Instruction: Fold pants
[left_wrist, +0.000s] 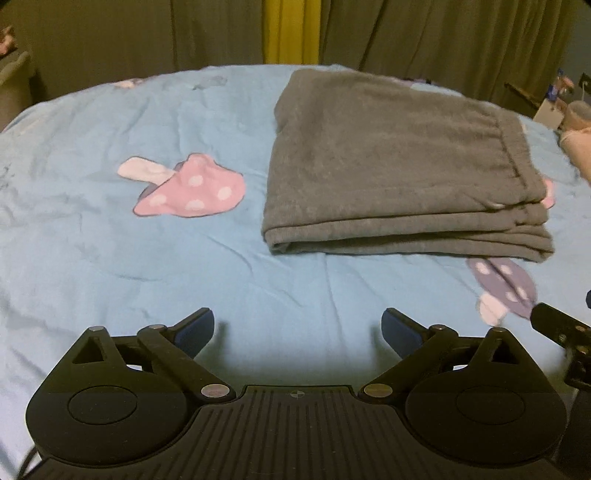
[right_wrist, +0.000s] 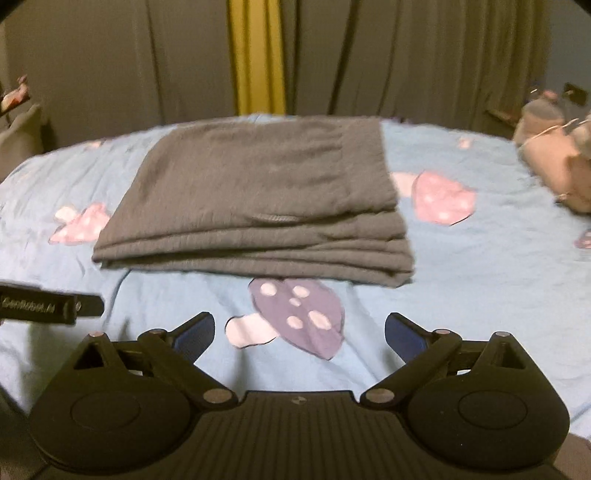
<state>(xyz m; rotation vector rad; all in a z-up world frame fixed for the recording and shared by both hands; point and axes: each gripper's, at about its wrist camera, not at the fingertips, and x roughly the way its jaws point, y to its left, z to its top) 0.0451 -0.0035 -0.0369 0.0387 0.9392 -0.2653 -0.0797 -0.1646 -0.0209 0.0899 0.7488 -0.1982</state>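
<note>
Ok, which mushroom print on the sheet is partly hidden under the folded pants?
The purple mushroom, at the near edge of the grey pants; its cap tucks under them. The pink ones lie beside them.

Folded pants (right_wrist: 255, 199) lie on the bed (right_wrist: 480, 288), partly over a mushroom print (right_wrist: 299, 317). Curtains (right_wrist: 369, 55) hang behind the bed. Left gripper (left_wrist: 297, 328) and right gripper (right_wrist: 299, 330) hover side by side before the pants, apart from them.

Pants (left_wrist: 399, 162) are plain dark grey. The bedsheet (left_wrist: 110, 258) is light blue with pink and purple white-dotted mushrooms (left_wrist: 192, 190). Curtains (right_wrist: 369, 55) look olive-grey with one yellow strip. Each claw is black with blue pads (right_wrist: 194, 334).
</note>
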